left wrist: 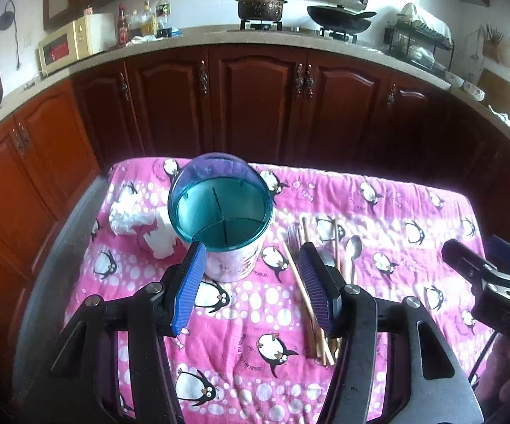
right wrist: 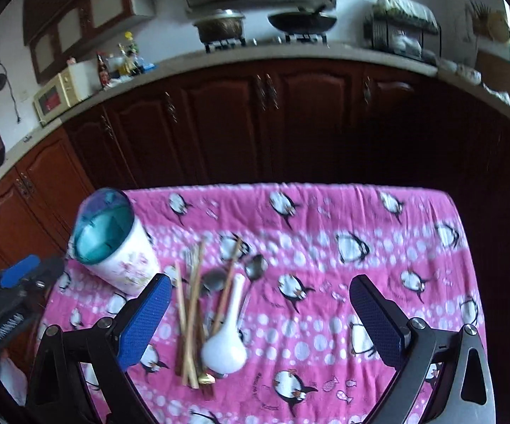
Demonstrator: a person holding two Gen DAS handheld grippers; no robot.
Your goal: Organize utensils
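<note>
Utensil holder (left wrist: 221, 219) upright on the pink penguin cloth (left wrist: 396, 212), divided inside, empty. Chopsticks (right wrist: 191, 318), metal spoons (right wrist: 255, 268) and white ceramic spoon (right wrist: 224, 349) piled just right of holder. Left tool (left wrist: 251, 268) half open, right tool (right wrist: 260, 304) wide open, both holding nothing.

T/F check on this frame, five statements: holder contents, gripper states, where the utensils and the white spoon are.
1. The utensil holder stands upright with no utensils in it. True.
2. The left hand-held gripper is shut on a chopstick. False: it is open and holds nothing.
3. The chopsticks lie loose on the pink penguin cloth. True.
4. The white ceramic spoon is already in the holder. False: it lies on the cloth among the chopsticks.
5. The right hand-held gripper is shut. False: its jaws are wide open above the utensil pile.
</note>
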